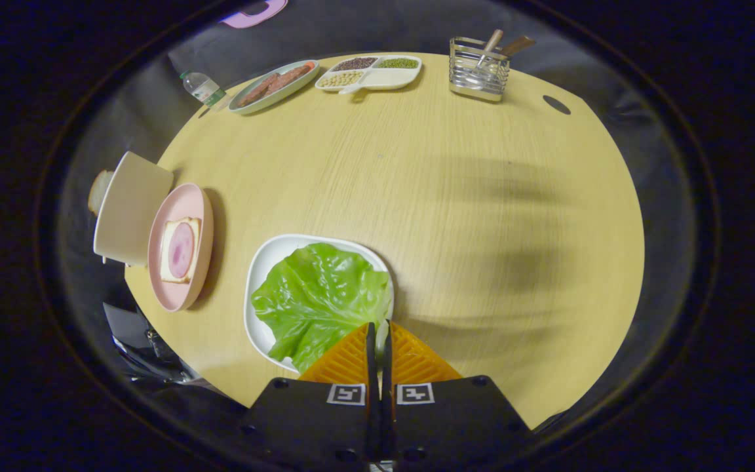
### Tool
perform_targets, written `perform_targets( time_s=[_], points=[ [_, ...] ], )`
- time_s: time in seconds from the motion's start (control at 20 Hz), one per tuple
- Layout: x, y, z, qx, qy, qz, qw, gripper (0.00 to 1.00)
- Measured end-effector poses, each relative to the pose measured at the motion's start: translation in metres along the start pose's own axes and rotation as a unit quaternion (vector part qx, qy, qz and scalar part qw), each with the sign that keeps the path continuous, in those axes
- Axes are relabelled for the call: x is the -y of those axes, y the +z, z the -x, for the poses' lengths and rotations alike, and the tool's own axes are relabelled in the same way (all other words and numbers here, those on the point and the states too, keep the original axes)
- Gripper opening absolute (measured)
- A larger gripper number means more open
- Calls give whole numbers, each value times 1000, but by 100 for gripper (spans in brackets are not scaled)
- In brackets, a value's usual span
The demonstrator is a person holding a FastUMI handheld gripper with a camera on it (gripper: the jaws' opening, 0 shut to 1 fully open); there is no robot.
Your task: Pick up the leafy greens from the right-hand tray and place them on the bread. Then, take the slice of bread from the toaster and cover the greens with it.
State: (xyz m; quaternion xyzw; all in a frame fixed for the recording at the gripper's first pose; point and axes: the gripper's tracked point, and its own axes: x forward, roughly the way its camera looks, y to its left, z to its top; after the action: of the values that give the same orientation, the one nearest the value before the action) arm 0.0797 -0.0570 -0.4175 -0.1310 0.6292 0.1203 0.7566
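Note:
A green lettuce leaf (317,301) lies on a white plate (265,262) just ahead of the fingers and slightly to their left. Left of it, a pink plate (177,298) holds a bread slice (168,265) topped with a round slice of ham (181,249). Beyond the pink plate stands a cream toaster (130,206) with a second bread slice (98,191) sticking out of it. My gripper (378,326) hovers above the near edge of the white plate, shut, with the two fingers almost touching and nothing held between them.
At the round wooden table's (456,196) far side sit a tray of sausages (272,85), a divided dish of beans (369,72), a wire rack with utensils (479,65) and a water bottle (202,87). A cable hole (556,105) lies right of the rack.

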Motion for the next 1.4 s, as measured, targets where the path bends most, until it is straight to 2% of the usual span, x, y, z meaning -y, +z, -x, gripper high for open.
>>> perform_targets(
  time_s=[0.3, 0.75, 1.0, 1.25, 1.4],
  points=[
    [-12, 5, 20, 29, 1, -24, 999, 4],
    [-58, 10, 90, 104, 32, -96, 989, 4],
    [-104, 10, 133, 133, 76, -131, 979, 4],
    [-159, 8, 152, 148, 100, -113, 977, 4],
    [-206, 12, 155, 146, 134, -117, 973, 4]
  ],
)
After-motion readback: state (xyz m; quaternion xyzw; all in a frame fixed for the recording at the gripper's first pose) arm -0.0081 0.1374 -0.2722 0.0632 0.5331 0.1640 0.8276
